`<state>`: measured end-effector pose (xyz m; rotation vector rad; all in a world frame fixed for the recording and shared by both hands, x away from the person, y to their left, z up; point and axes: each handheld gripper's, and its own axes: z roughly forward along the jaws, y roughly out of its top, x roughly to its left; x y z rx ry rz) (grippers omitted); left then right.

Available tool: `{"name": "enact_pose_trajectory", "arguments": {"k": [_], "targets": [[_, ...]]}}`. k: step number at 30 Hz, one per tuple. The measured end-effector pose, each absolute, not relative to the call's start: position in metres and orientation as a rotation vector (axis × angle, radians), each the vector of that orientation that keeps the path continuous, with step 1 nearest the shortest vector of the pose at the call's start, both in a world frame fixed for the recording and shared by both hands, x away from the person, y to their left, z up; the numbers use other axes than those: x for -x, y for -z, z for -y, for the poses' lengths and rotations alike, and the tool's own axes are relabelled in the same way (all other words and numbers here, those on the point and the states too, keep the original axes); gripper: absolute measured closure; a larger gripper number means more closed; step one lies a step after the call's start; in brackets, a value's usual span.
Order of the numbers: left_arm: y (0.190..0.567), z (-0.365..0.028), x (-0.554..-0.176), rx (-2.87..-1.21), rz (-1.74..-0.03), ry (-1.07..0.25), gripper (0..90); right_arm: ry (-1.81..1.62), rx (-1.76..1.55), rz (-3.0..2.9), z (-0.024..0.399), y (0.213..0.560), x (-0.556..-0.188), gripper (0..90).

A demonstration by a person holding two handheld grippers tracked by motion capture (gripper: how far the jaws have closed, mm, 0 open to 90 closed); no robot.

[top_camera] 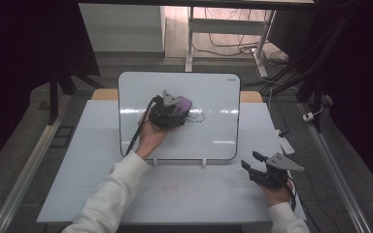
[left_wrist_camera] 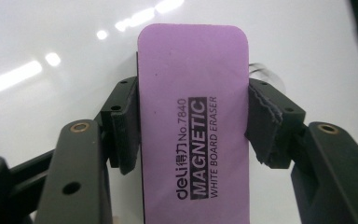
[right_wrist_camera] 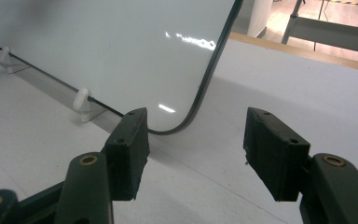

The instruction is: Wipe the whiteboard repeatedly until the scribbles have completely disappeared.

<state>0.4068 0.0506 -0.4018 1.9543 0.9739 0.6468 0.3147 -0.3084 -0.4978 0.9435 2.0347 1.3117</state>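
High view: the left gripper (top_camera: 175,110), fingers (left_wrist_camera: 123,126) clenched on a purple eraser (left_wrist_camera: 193,126), holds it on the whiteboard (top_camera: 213,136) near the board's middle, beside a black scribble (top_camera: 197,116). Wiping seems under way; next the eraser's flat face should sweep across the marks. The right gripper (top_camera: 252,162), fingers released and empty, rests near the table's (top_camera: 189,194) right edge.

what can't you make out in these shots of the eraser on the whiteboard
- Black scribble on the whiteboard, high view: too small to read, and the left gripper covers part of it.
- Purple magnetic eraser, left gripper view: its near end is cut off by the bottom edge; its wiping face is turned away.
- Right gripper, right gripper view: open jaws over the table; the whiteboard's top is cut off by the frame.
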Motion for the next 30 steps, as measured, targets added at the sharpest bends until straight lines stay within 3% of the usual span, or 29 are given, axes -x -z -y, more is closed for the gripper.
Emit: {"name": "enact_pose_trajectory", "arguments": {"k": [16, 19, 30], "targets": [[0.414, 0.014, -0.403, -2.062, -0.83, -0.606, 41.3, -1.309, -0.945, -2.036, 0.308, 0.498, -0.315, 40.3], [0.41, 0.005, -0.406, -2.041, -0.845, -0.558, 41.3, -1.311, -0.951, -2.031, 0.31, 0.498, -0.314, 40.3], [0.393, -0.078, -0.41, -1.923, -1.002, -0.665, 41.3, -1.305, -0.959, -2.016, 0.313, 0.497, -0.311, 40.3]]}}
